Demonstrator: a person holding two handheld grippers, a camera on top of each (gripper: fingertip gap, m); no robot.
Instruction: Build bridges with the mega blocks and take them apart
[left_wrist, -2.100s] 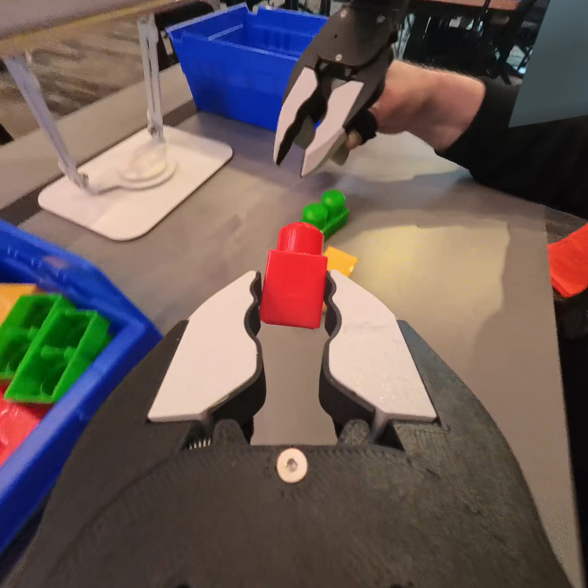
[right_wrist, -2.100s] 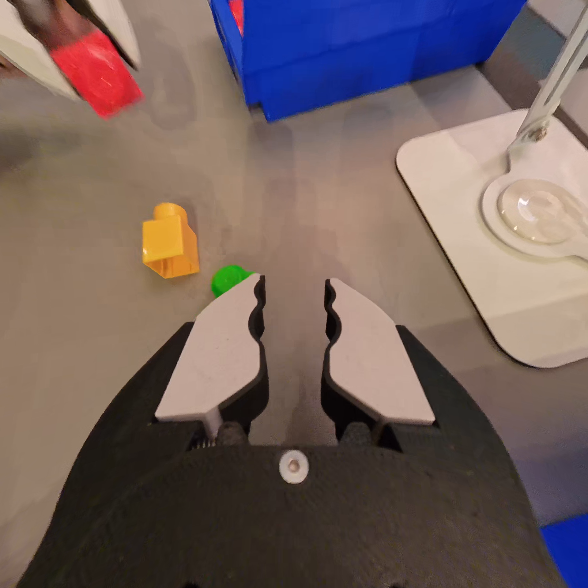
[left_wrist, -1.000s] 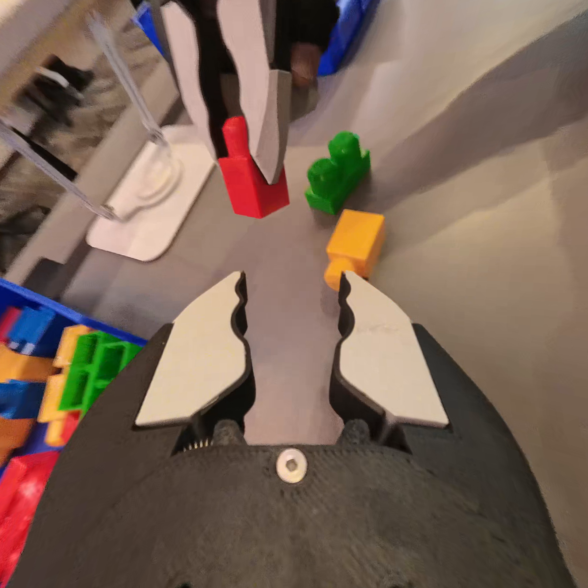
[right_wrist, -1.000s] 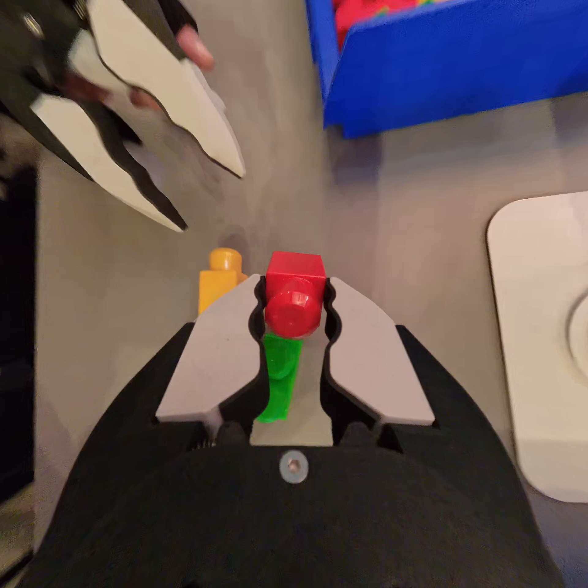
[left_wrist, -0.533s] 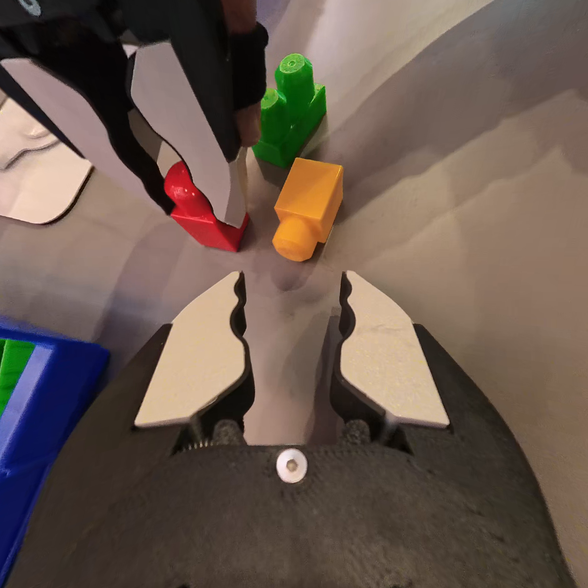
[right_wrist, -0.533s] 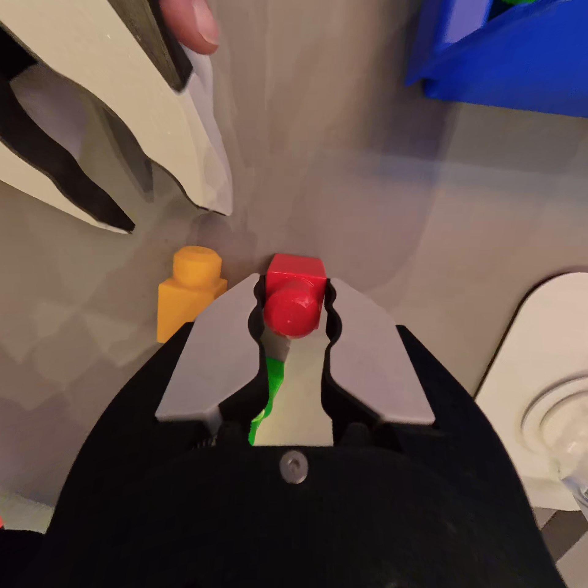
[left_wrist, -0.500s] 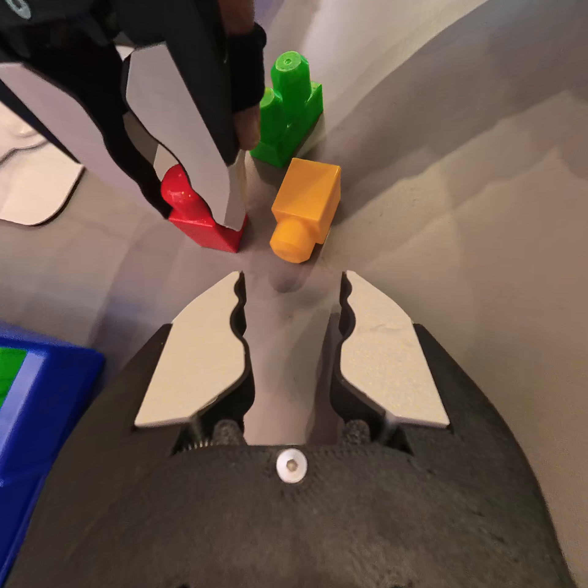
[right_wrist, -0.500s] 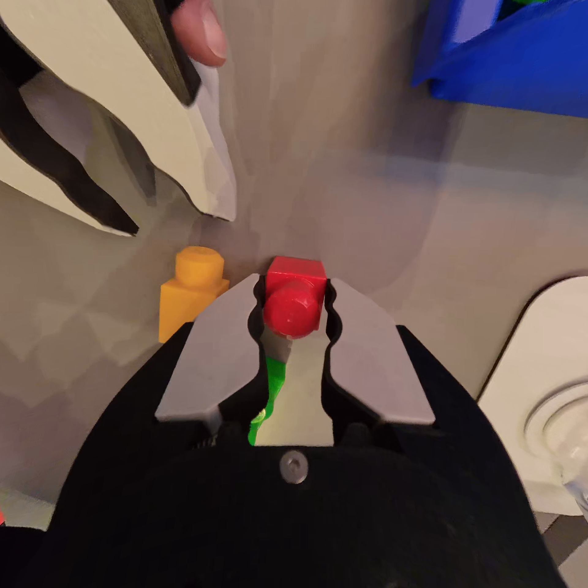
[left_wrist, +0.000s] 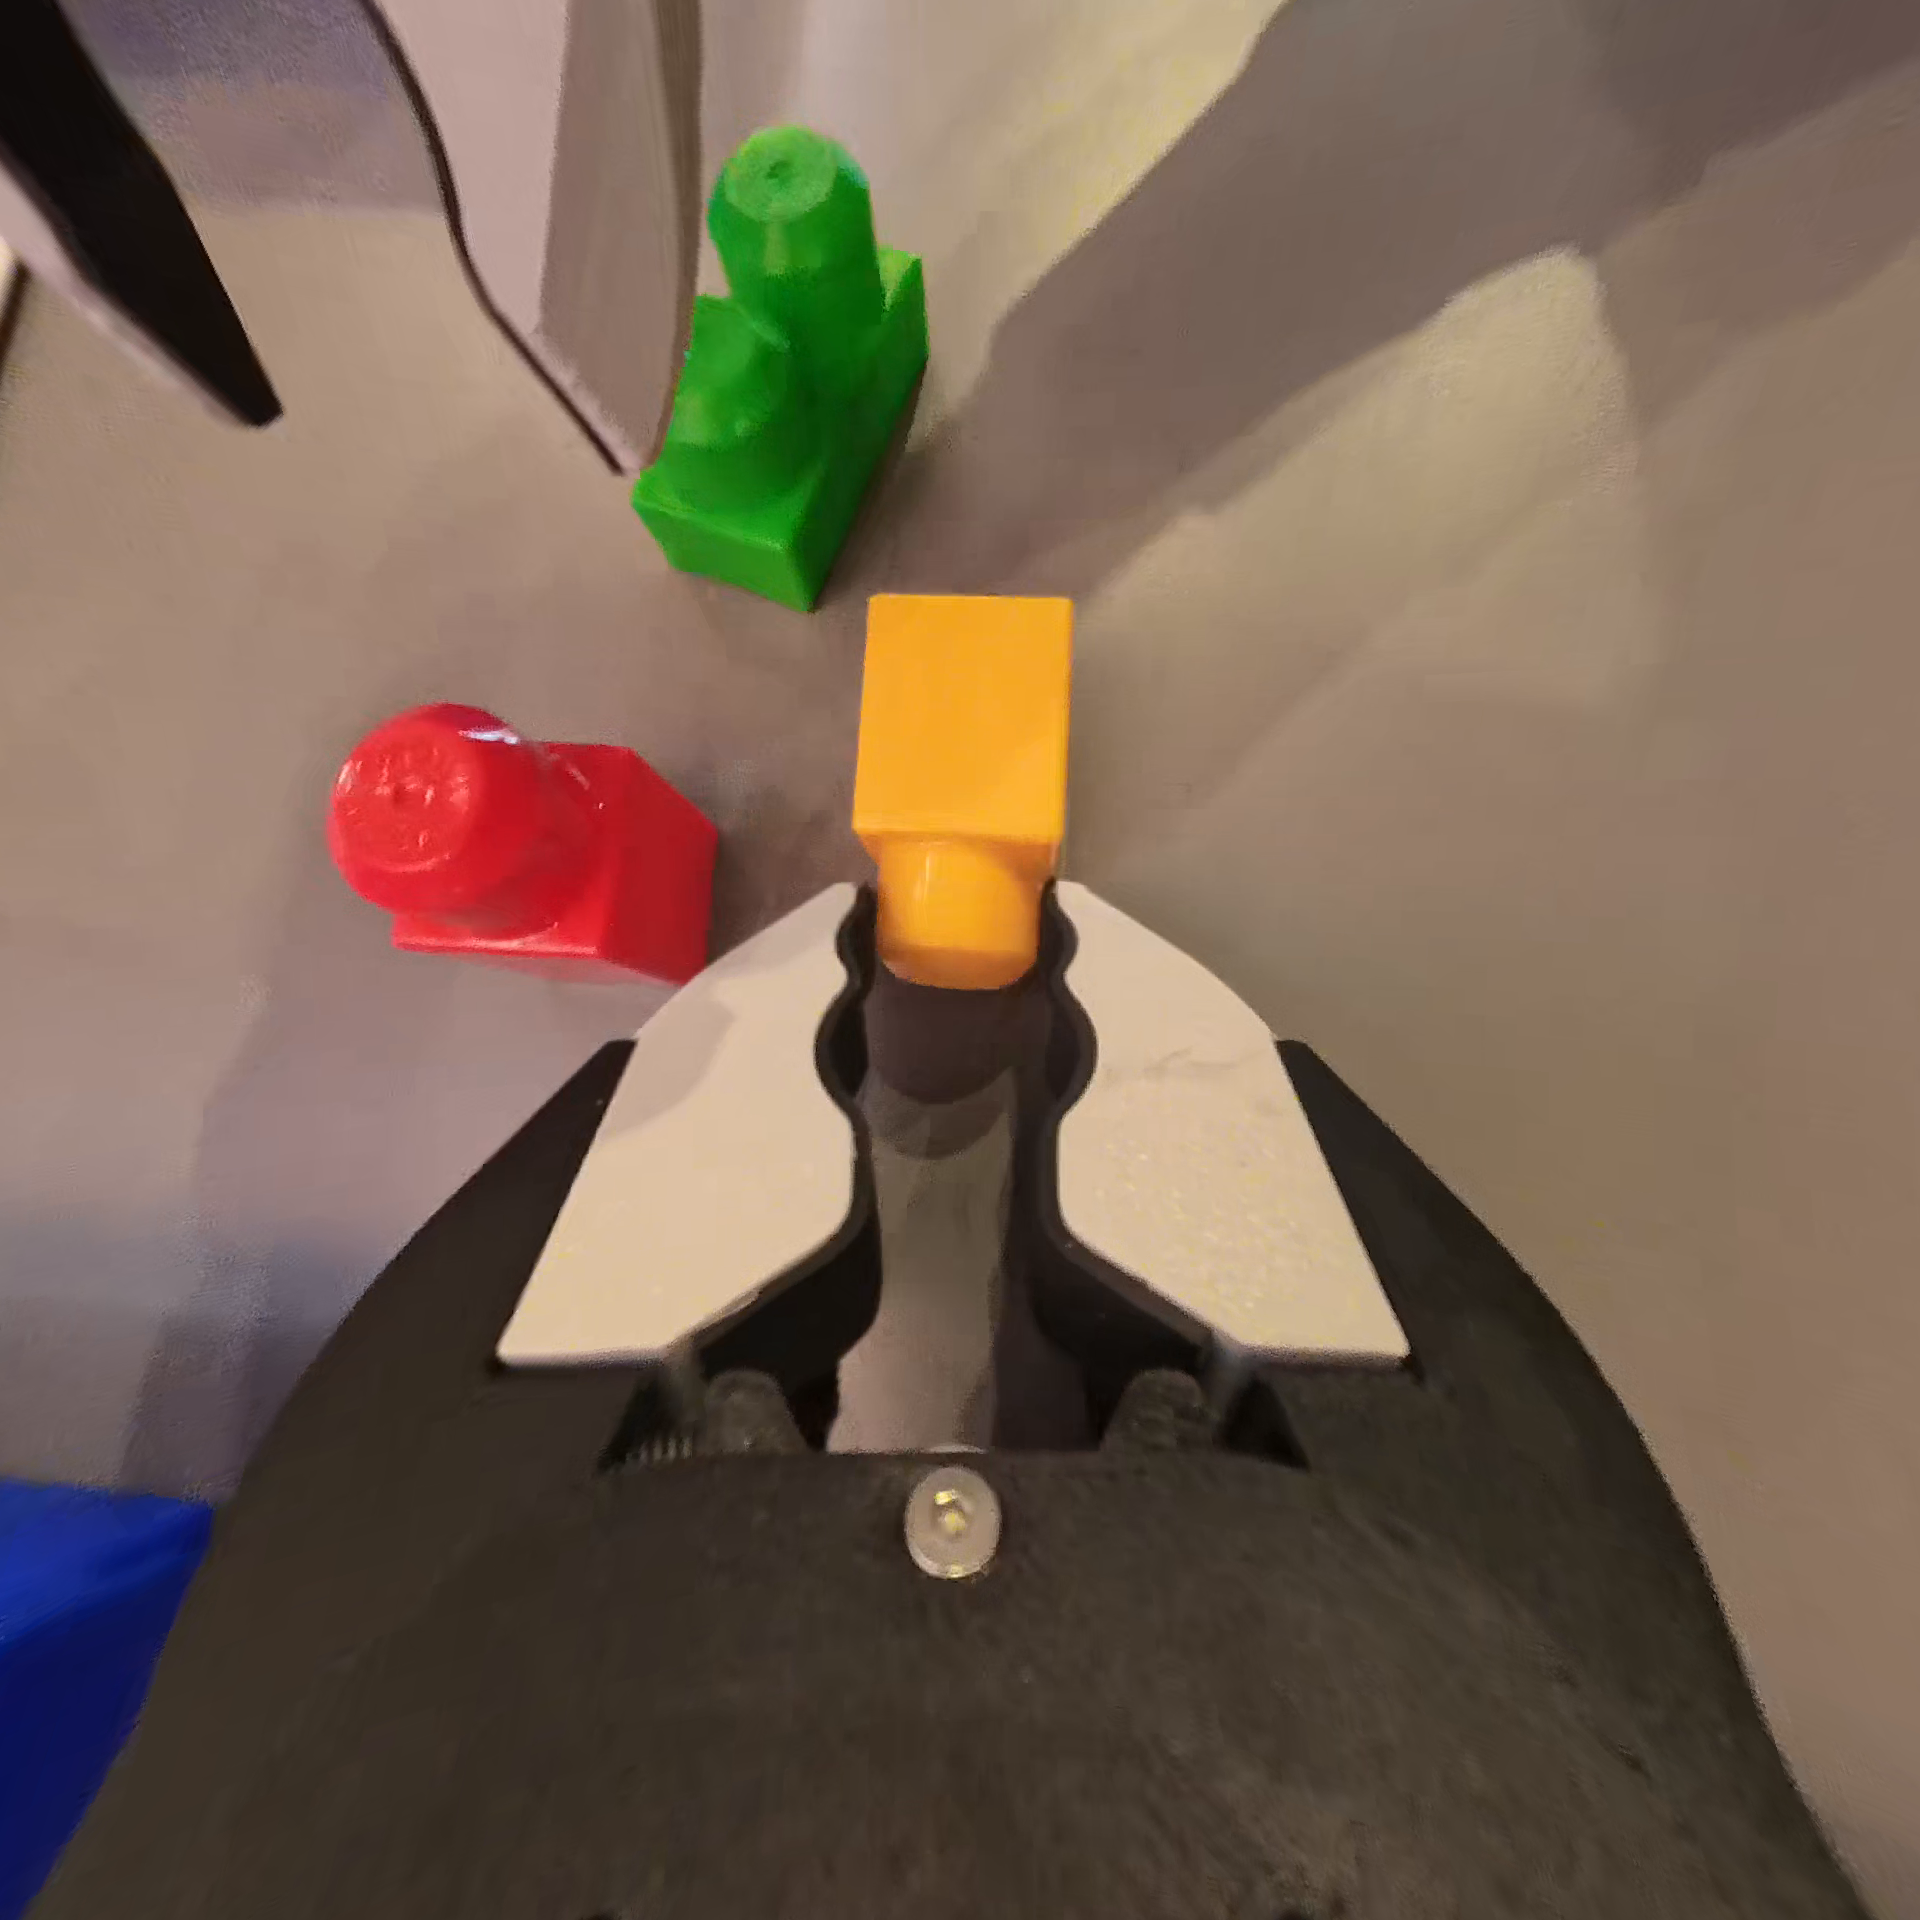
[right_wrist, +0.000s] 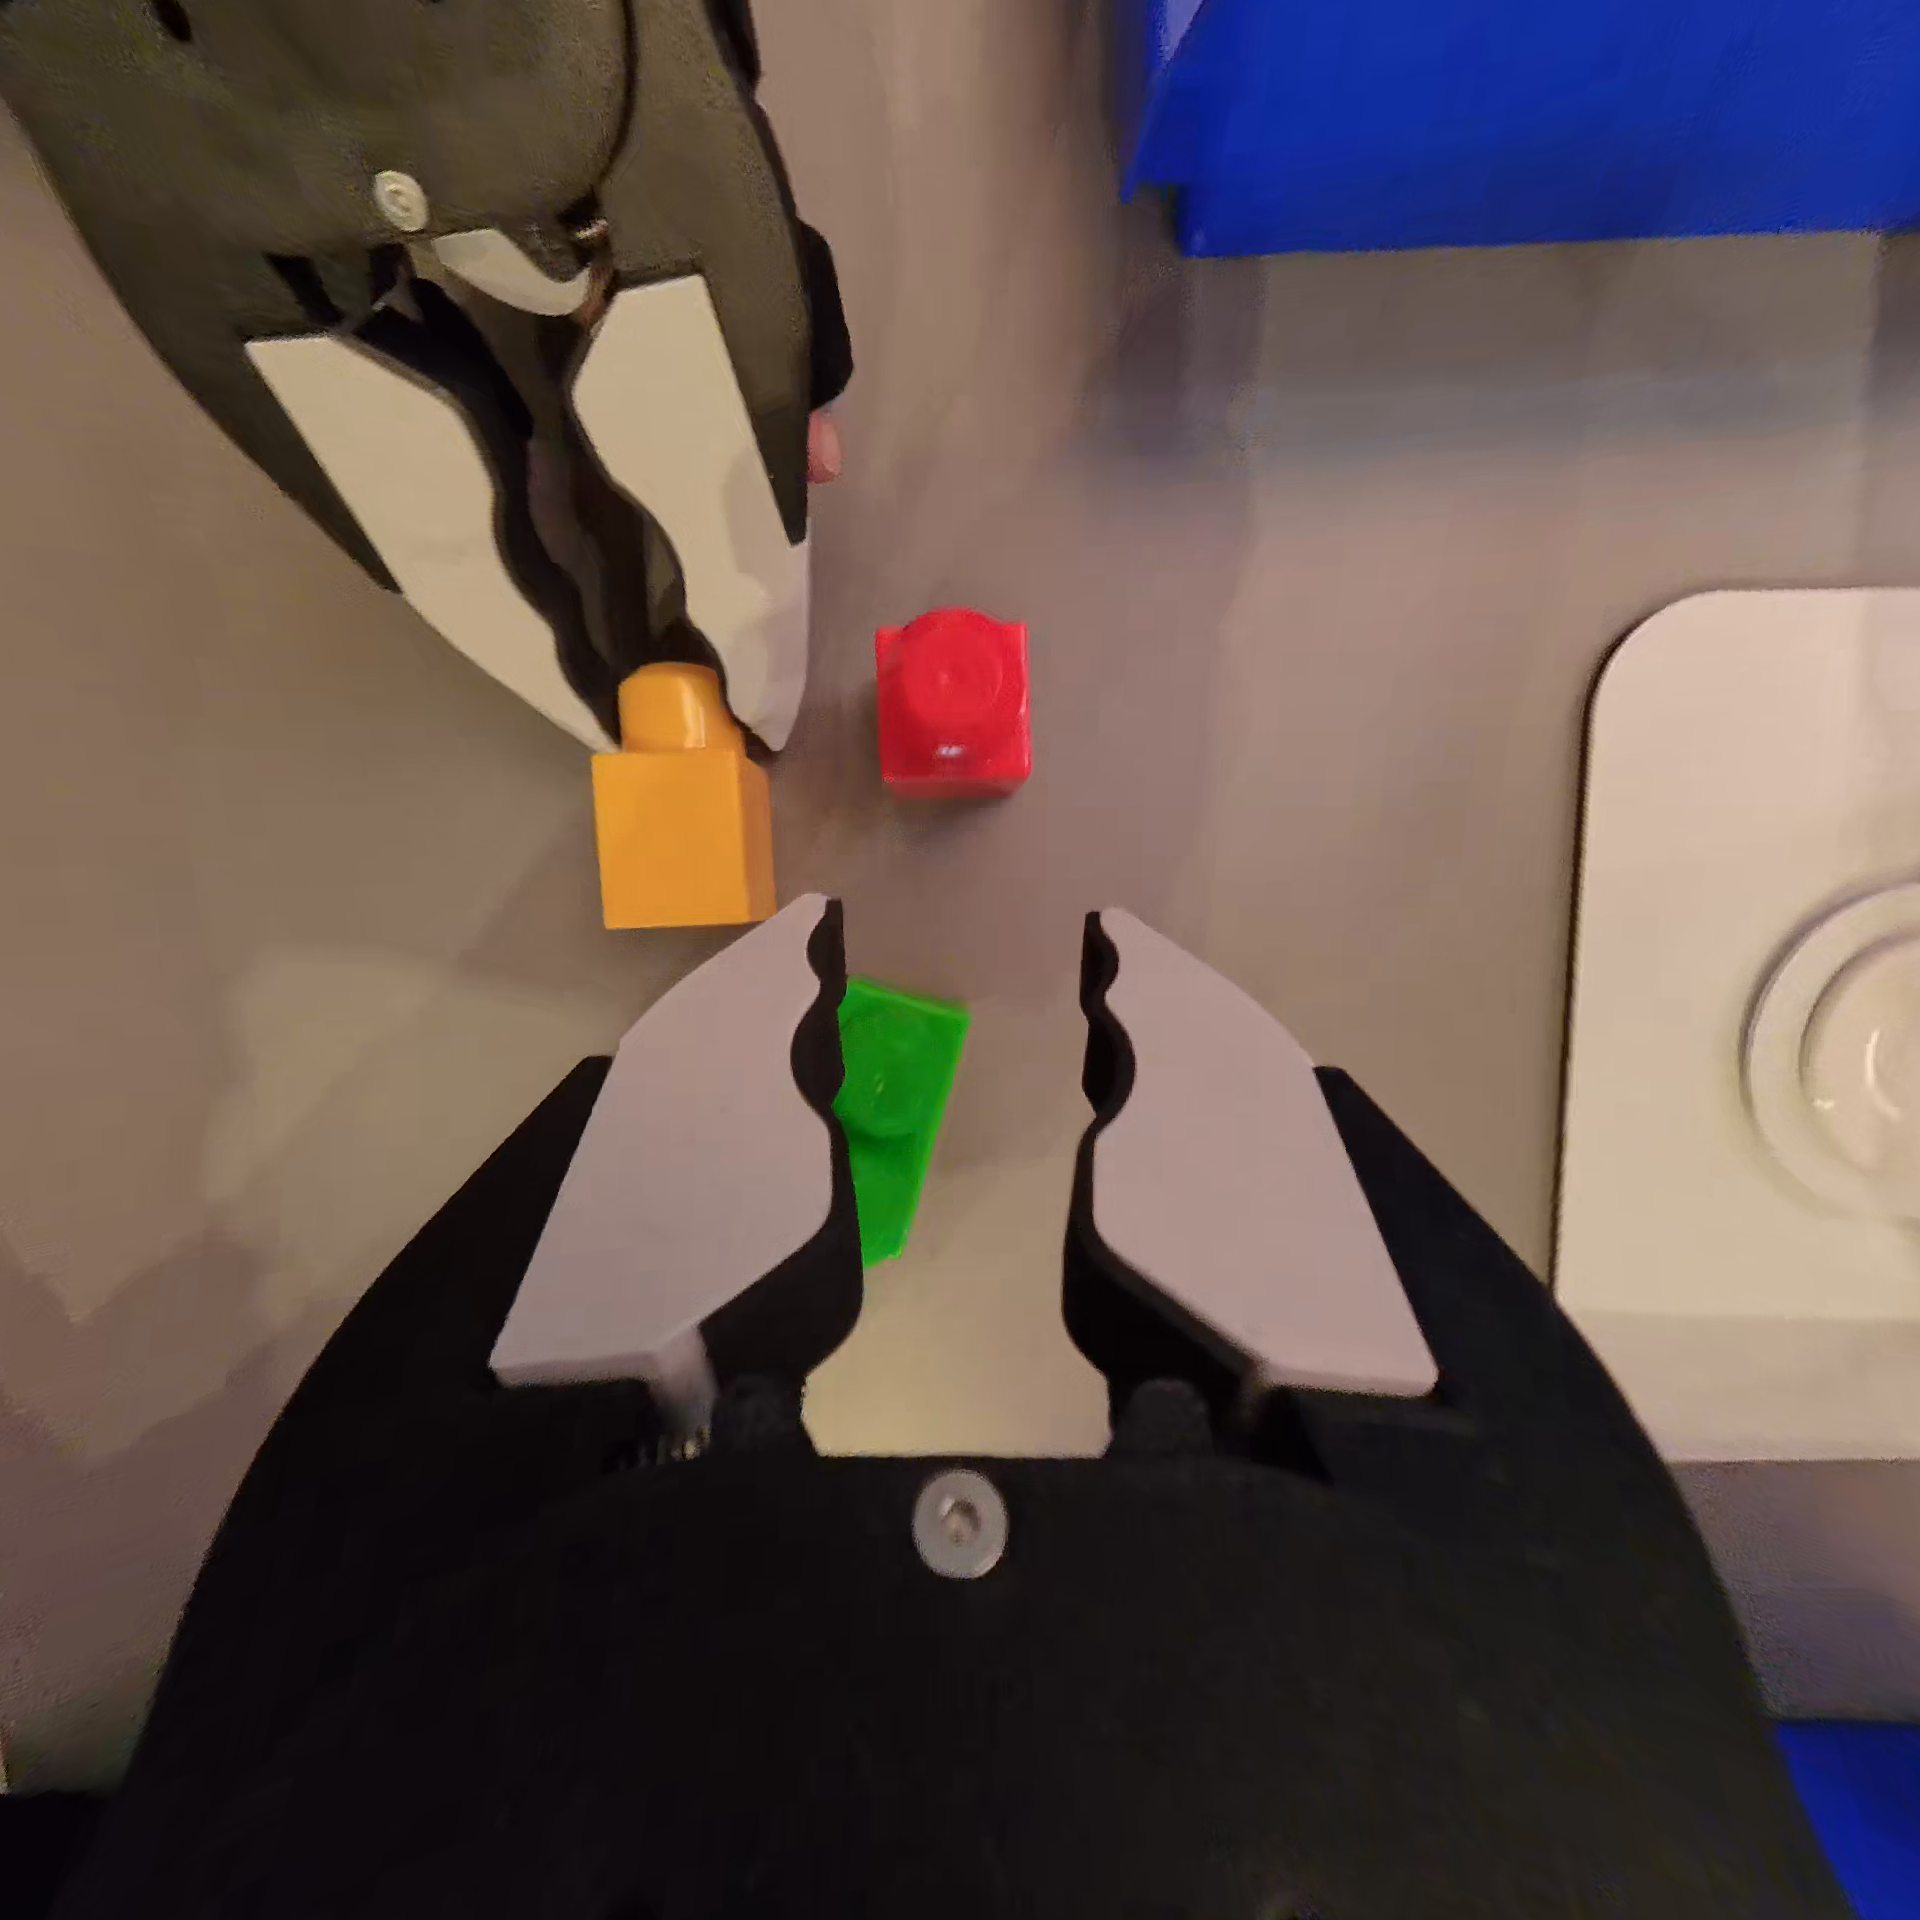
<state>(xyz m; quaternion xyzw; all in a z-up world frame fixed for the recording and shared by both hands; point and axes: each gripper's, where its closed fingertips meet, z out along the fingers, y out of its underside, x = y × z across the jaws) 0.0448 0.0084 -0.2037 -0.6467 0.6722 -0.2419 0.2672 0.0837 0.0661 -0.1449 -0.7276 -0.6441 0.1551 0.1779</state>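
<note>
Orange block (left_wrist: 961, 727) is lying on its side on the bench (left_wrist: 1455, 831), long axis in line with the left tool (left_wrist: 956, 935) that's pinching its stud, while the right tool (right_wrist: 956, 997) is hanging open above the green block (right_wrist: 894, 1101), red block (right_wrist: 954, 707) sitting upright nearby.

Indoor light, medium bright. Soft overlapping shadows on grey table (left_wrist: 1455, 727). Glare spot on red block (left_wrist: 488, 732). Edges blurred, wide-angle stretch, slight motion smear.

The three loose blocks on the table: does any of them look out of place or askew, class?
The orange block lies on its side, stud gripped by the left gripper. The red block and green block stand upright.
</note>
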